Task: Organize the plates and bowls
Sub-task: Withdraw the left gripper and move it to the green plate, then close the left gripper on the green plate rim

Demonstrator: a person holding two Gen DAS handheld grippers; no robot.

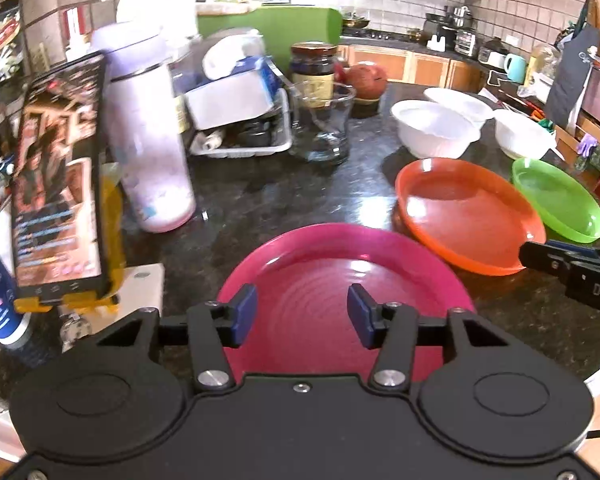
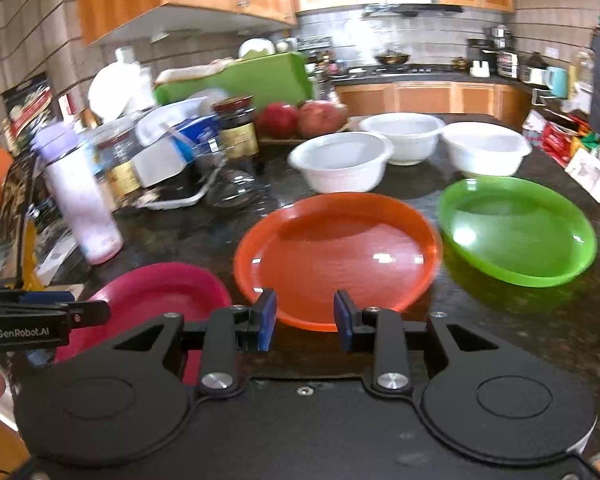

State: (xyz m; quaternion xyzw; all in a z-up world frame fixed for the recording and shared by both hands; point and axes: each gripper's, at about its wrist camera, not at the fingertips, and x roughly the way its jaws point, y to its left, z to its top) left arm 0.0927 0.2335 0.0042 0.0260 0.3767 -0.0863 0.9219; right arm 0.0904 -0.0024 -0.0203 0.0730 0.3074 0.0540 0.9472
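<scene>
My left gripper has jaws apart over the pink plate, my right gripper has jaws apart at the orange plate rim; both look light, stiff, slick plastic, best pinched at the rim.

The dark tabletop carried a pink plate, an orange plate, a green plate, three white bowls and clutter along its left edge.

Bright plates, white bowls, dark speckled surface

A pink plate lies under the left tongs with blue pads; beyond the right tongs, an orange plate, green plate, three white bowls.
</scene>
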